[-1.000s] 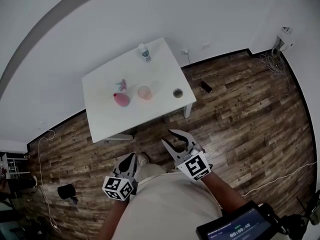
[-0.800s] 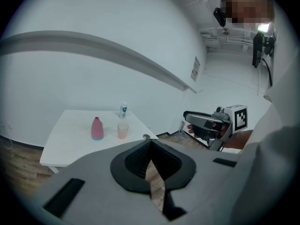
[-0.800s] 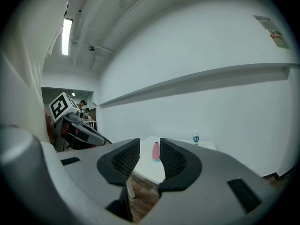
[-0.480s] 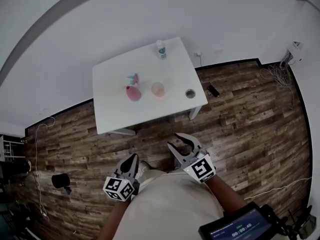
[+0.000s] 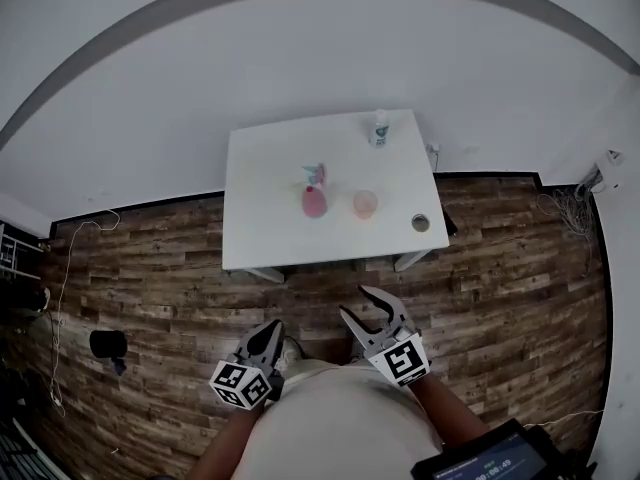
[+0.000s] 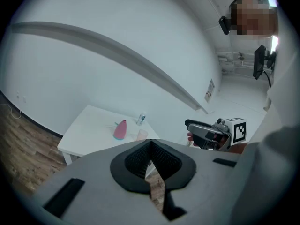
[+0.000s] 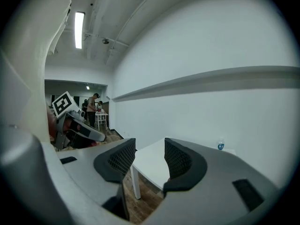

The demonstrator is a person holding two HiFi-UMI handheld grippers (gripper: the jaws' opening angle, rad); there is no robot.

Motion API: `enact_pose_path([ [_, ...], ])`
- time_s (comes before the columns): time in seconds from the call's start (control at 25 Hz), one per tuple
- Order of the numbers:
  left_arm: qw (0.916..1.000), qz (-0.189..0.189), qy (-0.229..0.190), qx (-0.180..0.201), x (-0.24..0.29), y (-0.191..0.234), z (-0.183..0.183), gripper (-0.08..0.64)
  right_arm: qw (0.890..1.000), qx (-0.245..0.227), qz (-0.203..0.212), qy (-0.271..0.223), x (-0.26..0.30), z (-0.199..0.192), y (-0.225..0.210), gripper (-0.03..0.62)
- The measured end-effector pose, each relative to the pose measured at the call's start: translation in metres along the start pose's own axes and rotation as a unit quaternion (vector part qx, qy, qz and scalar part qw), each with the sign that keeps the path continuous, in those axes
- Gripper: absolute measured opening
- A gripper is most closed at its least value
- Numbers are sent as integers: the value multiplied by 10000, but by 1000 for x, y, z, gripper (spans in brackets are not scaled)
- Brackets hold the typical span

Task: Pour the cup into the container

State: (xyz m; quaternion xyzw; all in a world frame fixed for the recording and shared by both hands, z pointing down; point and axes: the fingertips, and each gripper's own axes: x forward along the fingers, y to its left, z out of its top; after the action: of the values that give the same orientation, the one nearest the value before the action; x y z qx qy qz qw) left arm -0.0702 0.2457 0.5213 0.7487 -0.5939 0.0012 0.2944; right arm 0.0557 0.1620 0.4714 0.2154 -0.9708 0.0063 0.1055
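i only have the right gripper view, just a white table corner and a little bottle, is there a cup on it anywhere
Observer: Yes. The head view shows a translucent pink cup standing on the white table, just right of a pink spray bottle.
Operator: ok and where do i pour it
Observer: A small round container with a dark inside sits near the table's front right corner, apart from the cup.
Operator: anything held on the left side
Observer: No. In the left gripper view, the left hand-held gripper has its jaws together at the tips, with nothing between them.
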Motion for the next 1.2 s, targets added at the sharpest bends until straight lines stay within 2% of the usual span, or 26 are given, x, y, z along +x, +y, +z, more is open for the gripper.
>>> enact_pose_path([
  [0.2,10000,2,22,-55,-14,36,13,9,9991,-121,-415,-32,27,17,15,175],
  [0.4,9997,-205,164,5,-16,54,20,9,9979,-121,-616,131,45,20,30,175],
  [0.68,9972,-622,422,56,-13,61,19,9,9952,-66,-933,275,57,18,45,175],
  [0.92,9928,-976,669,204,-6,53,12,9,9944,22,-973,416,57,6,58,174],
  [1.2,9896,-1155,786,330,9,40,11,9,9934,32,-1083,384,48,6,50,174],
])
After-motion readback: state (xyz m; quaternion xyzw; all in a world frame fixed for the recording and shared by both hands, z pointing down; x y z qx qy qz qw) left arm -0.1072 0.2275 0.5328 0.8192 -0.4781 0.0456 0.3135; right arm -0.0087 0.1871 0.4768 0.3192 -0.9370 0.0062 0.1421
